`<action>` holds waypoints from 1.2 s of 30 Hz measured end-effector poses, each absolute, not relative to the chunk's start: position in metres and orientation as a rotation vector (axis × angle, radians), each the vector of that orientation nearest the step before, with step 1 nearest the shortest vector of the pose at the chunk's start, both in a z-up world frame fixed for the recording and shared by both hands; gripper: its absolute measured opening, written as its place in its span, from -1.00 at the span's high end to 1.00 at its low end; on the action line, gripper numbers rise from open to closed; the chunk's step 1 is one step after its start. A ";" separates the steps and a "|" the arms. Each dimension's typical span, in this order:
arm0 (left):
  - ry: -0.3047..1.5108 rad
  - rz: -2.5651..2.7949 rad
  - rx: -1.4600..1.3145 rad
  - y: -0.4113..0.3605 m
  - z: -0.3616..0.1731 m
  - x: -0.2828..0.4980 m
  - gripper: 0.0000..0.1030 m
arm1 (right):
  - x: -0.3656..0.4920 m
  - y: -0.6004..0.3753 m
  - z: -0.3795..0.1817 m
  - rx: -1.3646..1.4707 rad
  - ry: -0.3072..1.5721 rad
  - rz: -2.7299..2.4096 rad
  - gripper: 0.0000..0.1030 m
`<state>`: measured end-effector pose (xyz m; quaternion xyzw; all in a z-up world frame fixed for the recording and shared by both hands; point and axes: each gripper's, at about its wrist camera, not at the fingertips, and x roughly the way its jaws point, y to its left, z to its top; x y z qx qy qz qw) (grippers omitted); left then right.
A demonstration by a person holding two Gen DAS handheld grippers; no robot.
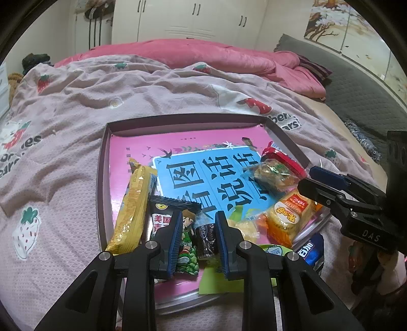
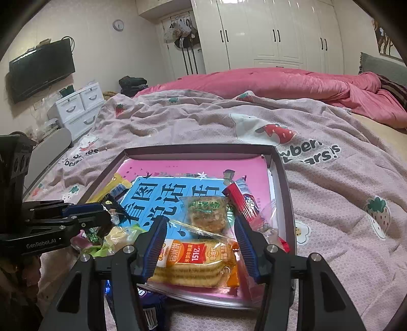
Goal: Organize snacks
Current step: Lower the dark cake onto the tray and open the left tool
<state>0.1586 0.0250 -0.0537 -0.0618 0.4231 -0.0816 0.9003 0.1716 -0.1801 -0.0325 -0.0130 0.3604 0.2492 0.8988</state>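
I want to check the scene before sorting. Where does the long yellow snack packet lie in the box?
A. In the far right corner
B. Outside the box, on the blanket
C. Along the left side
C: the long yellow snack packet lies along the left wall of the box.

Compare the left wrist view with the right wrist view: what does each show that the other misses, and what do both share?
Only the left wrist view: the long yellow snack bar seen whole, and the left gripper with its jaws shut on a small dark packet.
Only the right wrist view: a wall television and white drawers.
Both: the shallow box, the orange rice-cracker pack, the clear-wrapped pastry, the strawberry blanket, the white wardrobe.
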 end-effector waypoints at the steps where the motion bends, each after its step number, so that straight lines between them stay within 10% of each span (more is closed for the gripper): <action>1: 0.876 -0.168 -0.127 0.025 -0.054 0.159 0.48 | 0.171 -0.179 -0.033 -0.027 0.746 0.516 -0.07; 36: 0.877 -0.162 -0.166 0.031 -0.044 0.155 0.01 | 0.161 -0.185 -0.017 -0.033 0.694 0.492 -0.24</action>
